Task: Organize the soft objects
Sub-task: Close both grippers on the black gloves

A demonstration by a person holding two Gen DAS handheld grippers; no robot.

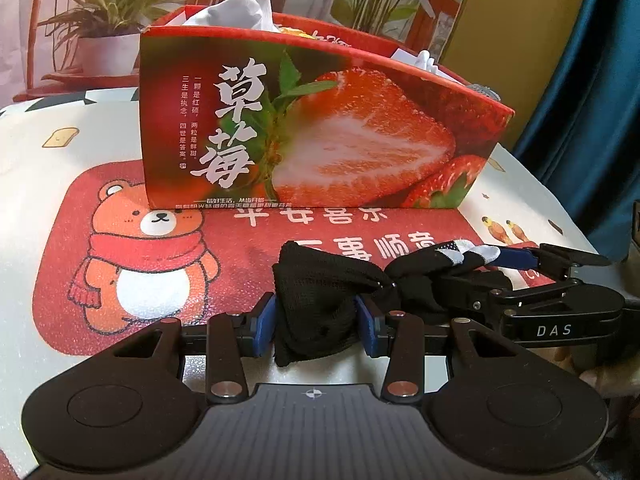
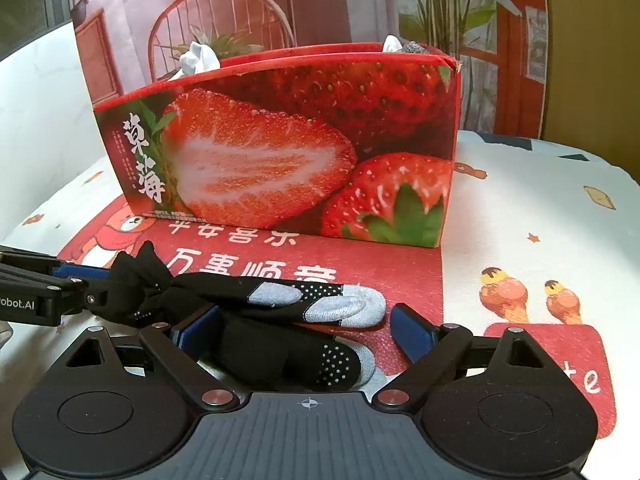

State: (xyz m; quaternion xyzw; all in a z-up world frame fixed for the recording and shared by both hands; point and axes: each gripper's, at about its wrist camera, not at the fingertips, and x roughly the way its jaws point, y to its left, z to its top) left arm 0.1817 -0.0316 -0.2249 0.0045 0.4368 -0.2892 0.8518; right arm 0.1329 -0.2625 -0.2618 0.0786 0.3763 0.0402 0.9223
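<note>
On the bench [image 1: 32, 160], just in front of the strawberry box [image 1: 312, 128], we find the black socks [image 1: 316, 300] lying on the red bear mat [image 1: 140, 240]; left gripper [image 1: 318, 318] has its blue fingers [image 1: 266, 320] clenched on the bunched cuff end of the socks, fabric pinched between both pads; cloth gathers to a narrow waist just past the grip, then runs off to the right.

From the right wrist view, the socks [image 2: 280, 312] show as a pair, black with grey toe and heel patches and white dotted soles; one lies across the other; right gripper [image 2: 304, 328] sits around the toe end with its fingers [image 2: 412, 332] spread wide; the right finger stands apart from the fabric, the left finger [image 2: 196, 328] lies against the black cloth, though we cannot tell if it presses; so released, nothing grasped.

The left gripper [image 2: 96, 286] enters that view from the left edge, holding the far end of the socks.

Strawberry box [image 2: 288, 148] stands upright on the mat [image 2: 400, 272], open at the top; white cloth [image 1: 236, 4] pokes above its rim at one end, another white piece [image 1: 426, 60] and something grey [image 1: 484, 90] at the other; contents below the rim hidden from us.

Behind the box: a printed backdrop [image 2: 320, 0] with chair and plants.
</note>
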